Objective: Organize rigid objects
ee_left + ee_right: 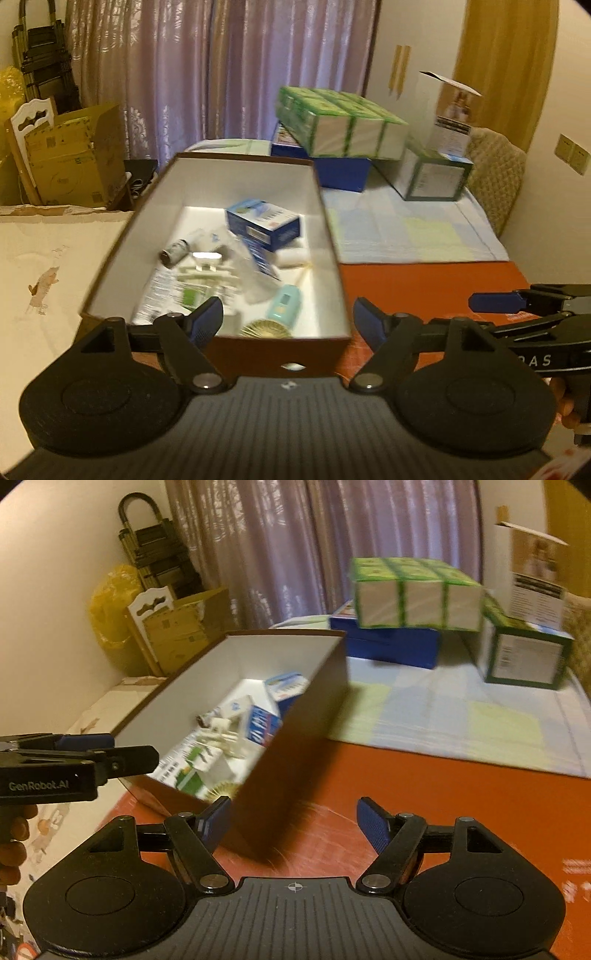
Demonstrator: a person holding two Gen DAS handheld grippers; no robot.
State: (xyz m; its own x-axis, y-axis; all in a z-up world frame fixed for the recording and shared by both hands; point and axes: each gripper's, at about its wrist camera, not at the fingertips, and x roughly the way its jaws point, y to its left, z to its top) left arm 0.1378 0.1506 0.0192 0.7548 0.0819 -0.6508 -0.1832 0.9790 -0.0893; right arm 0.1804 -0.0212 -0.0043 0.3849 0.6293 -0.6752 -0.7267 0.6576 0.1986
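Note:
A brown box with a white inside [325, 236] [295, 738] stands on the red surface [424, 288] [443, 805]. It holds a blue carton [262, 223] [264, 725], a small dark bottle [173, 253], a mint-green device [284, 304], a round gold piece [264, 328] and leaflets. My left gripper [288, 319] hangs open before the box's near wall, with nothing between its fingers. To the right of the box's near corner my right gripper [293, 821] is open and empty. Each gripper shows at the edge of the other's view [517, 301] [88, 751].
Green-and-white cartons [343, 123] [413, 590] lie stacked on a blue box [332, 170] [391, 642] at the back, beside a green-edged box [432, 173] [524, 657] and a tall open carton [452, 114]. A pale checked cloth [406, 229] covers the far surface. Cardboard boxes [74, 162] stand at the left.

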